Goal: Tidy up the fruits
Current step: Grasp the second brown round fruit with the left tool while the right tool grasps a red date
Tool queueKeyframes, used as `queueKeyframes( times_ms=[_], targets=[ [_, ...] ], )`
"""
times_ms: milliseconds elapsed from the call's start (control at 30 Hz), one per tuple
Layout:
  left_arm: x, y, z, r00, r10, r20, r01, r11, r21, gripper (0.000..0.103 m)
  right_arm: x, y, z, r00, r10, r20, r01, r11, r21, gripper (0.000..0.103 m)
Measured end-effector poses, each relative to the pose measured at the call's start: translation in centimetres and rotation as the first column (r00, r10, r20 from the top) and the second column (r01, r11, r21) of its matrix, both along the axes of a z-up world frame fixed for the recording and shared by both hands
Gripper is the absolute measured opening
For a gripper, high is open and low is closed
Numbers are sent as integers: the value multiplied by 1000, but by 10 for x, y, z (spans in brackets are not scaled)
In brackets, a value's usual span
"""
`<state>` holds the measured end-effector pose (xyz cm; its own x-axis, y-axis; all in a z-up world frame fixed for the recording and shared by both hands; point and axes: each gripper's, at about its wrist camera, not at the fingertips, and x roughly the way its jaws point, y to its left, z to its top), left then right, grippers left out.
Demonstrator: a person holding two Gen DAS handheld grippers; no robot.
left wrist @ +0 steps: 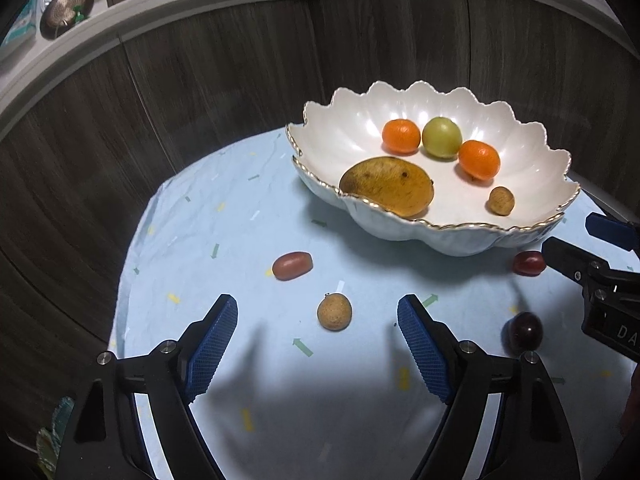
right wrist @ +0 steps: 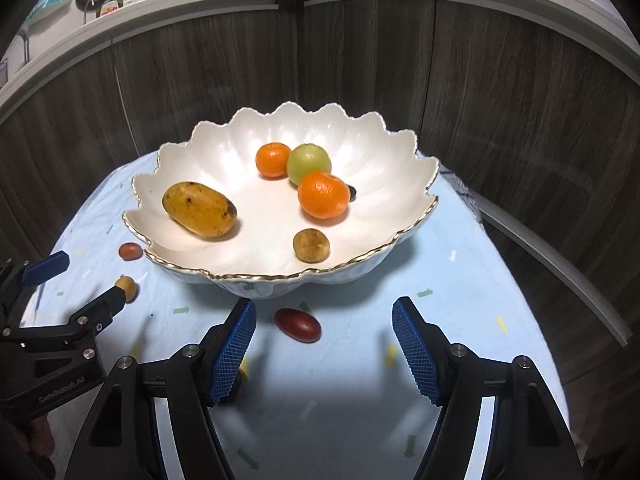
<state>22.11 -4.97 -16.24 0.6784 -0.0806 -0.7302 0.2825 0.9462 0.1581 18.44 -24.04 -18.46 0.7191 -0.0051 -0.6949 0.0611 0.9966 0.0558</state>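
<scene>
A white scalloped bowl (left wrist: 520,236) (right wrist: 400,184) holds a mango (left wrist: 387,185), two oranges, a green fruit (left wrist: 441,137) and a tan longan (left wrist: 501,200). On the blue cloth lie a tan longan (left wrist: 334,312) (right wrist: 127,288), a reddish oblong fruit (left wrist: 292,265) (right wrist: 130,251), a second red one (left wrist: 529,263) (right wrist: 297,325) and a dark round fruit (left wrist: 525,330). My left gripper (left wrist: 318,344) is open and empty, the longan just ahead between its fingers. My right gripper (right wrist: 324,344) is open and empty above the red fruit.
The small round table with the blue cloth (right wrist: 460,264) stands against dark wood-grain cabinet fronts (left wrist: 200,92). A counter above carries a pan (left wrist: 66,10) and dishes. A tiny dark fruit (right wrist: 353,192) sits behind the near orange in the bowl.
</scene>
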Motion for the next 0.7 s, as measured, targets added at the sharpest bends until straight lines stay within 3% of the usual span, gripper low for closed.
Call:
queueKeyframes(
  times_ms=[700],
  targets=[
    [26,-3,-29,993,-60,-106,57,998,-33,63,19,14,-24,997,27,-74,-26,1000,14,71]
  ],
)
